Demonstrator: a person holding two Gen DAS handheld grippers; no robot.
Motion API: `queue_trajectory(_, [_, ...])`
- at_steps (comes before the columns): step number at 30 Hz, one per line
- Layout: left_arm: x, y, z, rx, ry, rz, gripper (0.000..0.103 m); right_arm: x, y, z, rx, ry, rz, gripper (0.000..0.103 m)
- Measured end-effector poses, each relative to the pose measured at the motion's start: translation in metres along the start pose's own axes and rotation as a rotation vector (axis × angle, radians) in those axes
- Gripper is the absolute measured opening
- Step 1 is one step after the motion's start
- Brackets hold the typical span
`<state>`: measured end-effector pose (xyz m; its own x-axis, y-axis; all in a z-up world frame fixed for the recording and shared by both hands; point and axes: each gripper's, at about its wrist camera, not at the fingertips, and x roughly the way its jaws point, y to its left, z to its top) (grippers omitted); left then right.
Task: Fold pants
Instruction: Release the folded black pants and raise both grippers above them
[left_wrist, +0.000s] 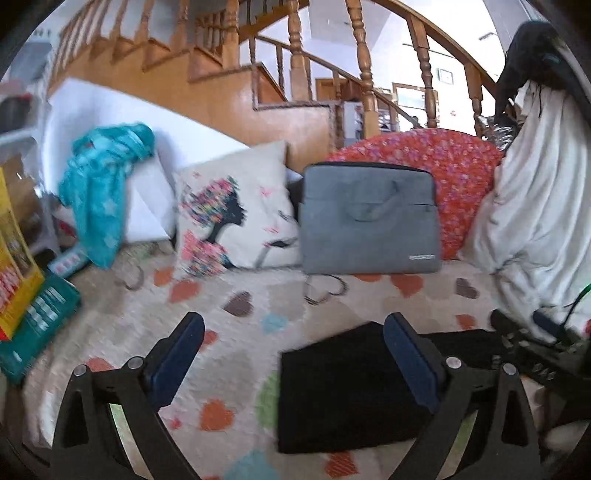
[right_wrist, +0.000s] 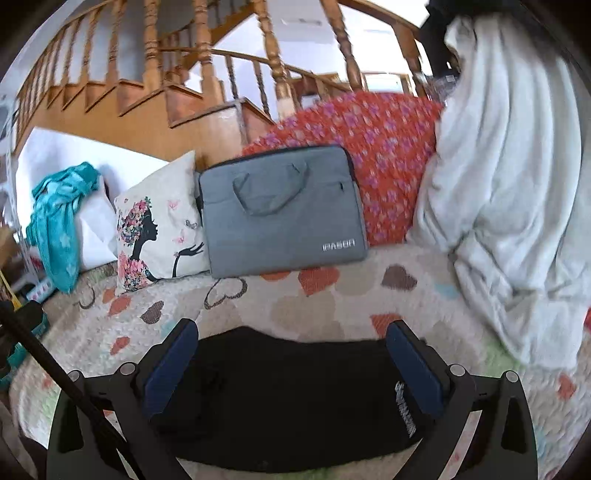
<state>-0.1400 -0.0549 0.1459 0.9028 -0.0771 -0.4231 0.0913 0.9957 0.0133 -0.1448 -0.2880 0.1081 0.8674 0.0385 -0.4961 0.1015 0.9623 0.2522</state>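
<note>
The black pants (left_wrist: 343, 387) lie folded into a flat rectangle on the heart-patterned blanket (left_wrist: 229, 332). My left gripper (left_wrist: 293, 338) is open and empty, hovering over the pants' left edge. In the right wrist view the pants (right_wrist: 288, 398) fill the space between the fingers, with white lettering near the right pad. My right gripper (right_wrist: 291, 345) is open above them and holds nothing. The other gripper's black body (left_wrist: 535, 350) shows at the right of the left wrist view.
A grey laptop bag (left_wrist: 369, 218) leans against a red floral cushion (left_wrist: 454, 166) at the back. A cushion with a woman's silhouette (left_wrist: 232, 218), a teal cloth (left_wrist: 99, 192), a white blanket (right_wrist: 517, 184) and boxes (left_wrist: 22, 295) at the left surround the blanket.
</note>
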Motion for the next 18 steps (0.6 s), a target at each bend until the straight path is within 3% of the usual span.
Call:
queue_trajectory(5, [-0.002, -0.004, -0.005, -0.020, 0.044, -0.041, 0.097, 0.003, -0.010, -0.006, 0.034, 0.045, 0.004, 0.103])
queue_trajectory(18, [-0.012, -0.002, -0.009, -0.017, 0.028, -0.029, 0.097, 0.009, -0.013, -0.015, 0.081, 0.082, -0.026, 0.103])
